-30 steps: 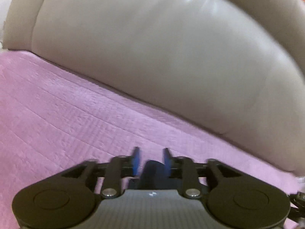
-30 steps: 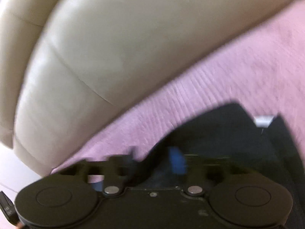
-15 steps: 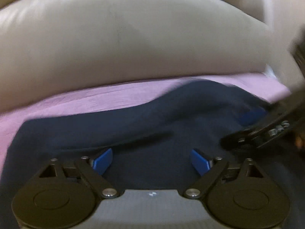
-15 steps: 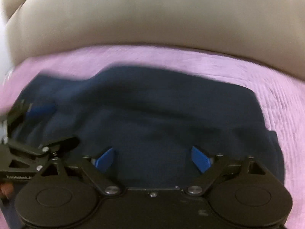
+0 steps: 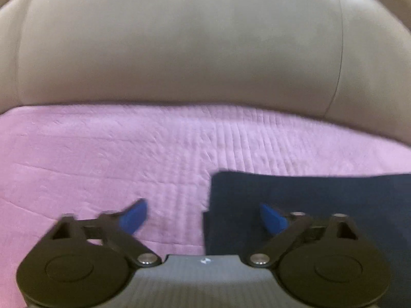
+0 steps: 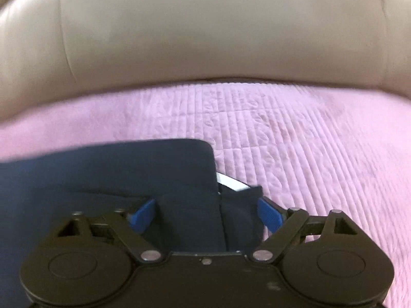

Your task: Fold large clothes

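One navy garment lies folded between two wide-open hand-held grippers.

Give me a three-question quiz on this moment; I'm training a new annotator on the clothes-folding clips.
1. True or false: the left gripper is clamped on the navy garment.
2. Which colour is the quilted cover under the garment? A) green B) pink C) white
3. Fill in: beside the right gripper, a ___ label peeks out of the garment's edge.

Key: 1 false, both grippers stand open, their jaws having just been opening. 2 B. 3 white.
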A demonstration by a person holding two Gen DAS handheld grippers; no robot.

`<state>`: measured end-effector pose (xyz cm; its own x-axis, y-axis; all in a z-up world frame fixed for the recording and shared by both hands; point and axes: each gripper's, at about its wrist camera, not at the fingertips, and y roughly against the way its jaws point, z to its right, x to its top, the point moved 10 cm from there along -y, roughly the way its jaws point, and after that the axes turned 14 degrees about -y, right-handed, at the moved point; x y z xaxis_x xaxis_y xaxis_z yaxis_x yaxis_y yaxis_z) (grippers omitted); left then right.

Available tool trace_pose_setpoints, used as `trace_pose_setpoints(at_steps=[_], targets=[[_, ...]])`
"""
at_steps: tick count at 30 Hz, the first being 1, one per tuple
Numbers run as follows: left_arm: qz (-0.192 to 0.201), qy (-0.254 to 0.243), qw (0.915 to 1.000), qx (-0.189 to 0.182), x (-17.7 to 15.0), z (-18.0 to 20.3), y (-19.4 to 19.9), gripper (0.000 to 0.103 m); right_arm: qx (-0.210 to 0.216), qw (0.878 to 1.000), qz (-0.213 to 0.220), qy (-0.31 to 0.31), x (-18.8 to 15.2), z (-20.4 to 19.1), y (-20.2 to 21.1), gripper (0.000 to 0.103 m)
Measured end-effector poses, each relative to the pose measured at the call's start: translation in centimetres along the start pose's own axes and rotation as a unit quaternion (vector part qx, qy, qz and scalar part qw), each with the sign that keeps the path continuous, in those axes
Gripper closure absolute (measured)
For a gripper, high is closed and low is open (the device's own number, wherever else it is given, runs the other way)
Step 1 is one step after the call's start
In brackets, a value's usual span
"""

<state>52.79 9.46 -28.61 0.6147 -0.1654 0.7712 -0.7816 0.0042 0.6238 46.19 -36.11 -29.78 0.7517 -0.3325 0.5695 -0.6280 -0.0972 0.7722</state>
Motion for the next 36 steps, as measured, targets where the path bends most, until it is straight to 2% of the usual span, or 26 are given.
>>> trace_pose_setpoints(at_steps=[2,4,7,9,10,12,13,14,15,16,18,20,21,22,23,24,26,28,29,30,32,34,36], targets=[[0.017,-0.027,0.9994,-0.016,1.5,0.9,3.4,0.011,0.041,0.999,0.016,0.025,0.5,-1.6,3.2,0.003],[0.046,-0.062,0.9949,-0.065,3.3,3.7,6.7,0.006,0.088,0.991,0.024,0.096,-0.2,-4.8,7.1,0.002],[0.071,-0.096,0.9801,-0.158,4.5,9.7,10.6,0.0,0.154,0.971,-0.009,0.183,-3.3,-10.1,9.6,0.002],[0.055,-0.116,0.9652,-0.228,3.6,14.3,11.4,0.0,0.185,0.954,-0.036,0.233,-6.5,-13.0,9.8,0.002],[0.038,-0.132,0.9557,-0.26,2.5,16.6,11.3,0.0,0.184,0.946,-0.049,0.264,-8.2,-14.0,9.2,0.002],[-0.033,-0.181,0.9367,-0.298,-1.2,20.4,9.7,0.002,0.144,0.935,-0.075,0.314,-10.8,-14.2,6.6,0.002],[-0.054,-0.199,0.9346,-0.29,-2.7,20.9,8.0,0.002,0.125,0.932,-0.095,0.326,-11.9,-13.4,5.3,0.001],[-0.052,-0.204,0.9371,-0.278,-3.7,21.0,7.2,0.001,0.12,0.932,-0.111,0.322,-12.7,-12.3,4.1,0.001],[-0.032,-0.213,0.9354,-0.28,-4.2,21.0,7.2,0.001,0.147,0.942,-0.108,0.281,-12.5,-11.1,3.7,0.0],[-0.022,-0.228,0.9323,-0.28,-4.5,20.9,7.5,0.001,0.15,0.952,-0.114,0.242,-12.0,-9.4,3.1,0.0],[-0.025,-0.232,0.9302,-0.284,-5.0,20.2,8.0,0.001,0.153,0.957,-0.115,0.22,-11.9,-6.5,3.4,0.0],[-0.041,-0.202,0.9376,-0.28,-5.5,17.3,7.4,0.0,0.157,0.956,-0.107,0.225,-11.9,-4.3,4.6,0.0],[-0.043,-0.18,0.9391,-0.29,-5.7,16.1,7.3,0.0,0.154,0.956,-0.104,0.226,-12.0,-3.7,5.3,0.0],[-0.039,-0.182,0.9369,-0.296,-5.8,15.2,6.9,0.001,0.14,0.956,-0.1,0.238,-12.1,-2.9,5.6,0.0],[-0.039,-0.202,0.9361,-0.285,-6.2,14.5,7.3,0.0,0.114,0.953,-0.092,0.265,-12.2,-2.1,5.6,0.0],[-0.05,-0.213,0.9416,-0.256,-6.8,13.5,7.2,0.0,0.094,0.952,-0.086,0.279,-11.8,-1.5,5.2,0.0],[-0.061,-0.187,0.949,-0.246,-7.1,11.6,8.0,0.0,0.075,0.957,-0.099,0.262,-11.1,-0.4,6.0,0.002],[-0.056,-0.18,0.9552,-0.228,-6.3,10.6,9.0,0.01,0.051,0.954,-0.083,0.283,-10.2,-2.0,7.8,0.003],[-0.044,-0.182,0.954,-0.235,-6.0,10.8,11.0,0.01,0.067,0.952,-0.067,0.291,-9.9,-3.6,9.0,0.003],[-0.027,-0.187,0.9504,-0.247,-5.1,11.5,12.2,0.009,0.106,0.949,-0.059,0.292,-10.0,-5.5,10.2,0.003],[0.006,-0.204,0.9378,-0.281,-3.9,13.7,14.8,0.002,0.178,0.936,-0.069,0.297,-11.0,-9.5,12.2,0.003],[0.013,-0.227,0.9202,-0.318,-3.6,16.9,16.0,0.0,0.205,0.918,-0.081,0.329,-12.9,-12.9,12.4,0.003],[-0.001,-0.259,0.9069,-0.332,-4.7,20.0,15.5,0.0,0.208,0.897,-0.102,0.376,-15.6,-15.6,11.2,0.003]])
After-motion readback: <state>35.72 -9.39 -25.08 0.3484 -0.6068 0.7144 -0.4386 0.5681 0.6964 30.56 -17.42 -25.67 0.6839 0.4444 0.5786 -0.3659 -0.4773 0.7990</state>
